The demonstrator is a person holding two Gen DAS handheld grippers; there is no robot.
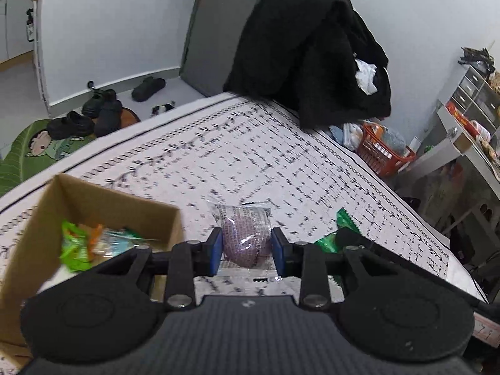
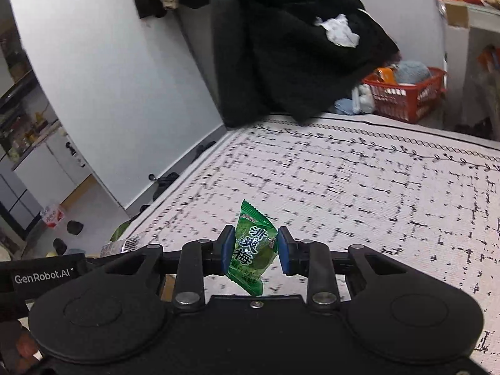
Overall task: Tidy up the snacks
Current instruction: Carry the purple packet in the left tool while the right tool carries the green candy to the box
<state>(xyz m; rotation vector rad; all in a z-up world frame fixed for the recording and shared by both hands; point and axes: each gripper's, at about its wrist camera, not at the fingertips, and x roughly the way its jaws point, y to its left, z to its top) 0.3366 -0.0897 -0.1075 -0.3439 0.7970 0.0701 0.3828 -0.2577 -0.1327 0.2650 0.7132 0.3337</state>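
Observation:
My left gripper is shut on a clear-wrapped purple snack, held above the patterned bed cover. A brown cardboard box stands to its left and holds several wrapped snacks. In the right wrist view my right gripper is shut on a green plum candy packet, lifted over the bed cover. That green packet and the right gripper's black body also show at the right of the left wrist view. The left gripper's arm shows at the lower left.
A black coat is piled at the far end of the bed. A red basket and shelves stand on the right. Black shoes and a green mat lie on the floor at the left.

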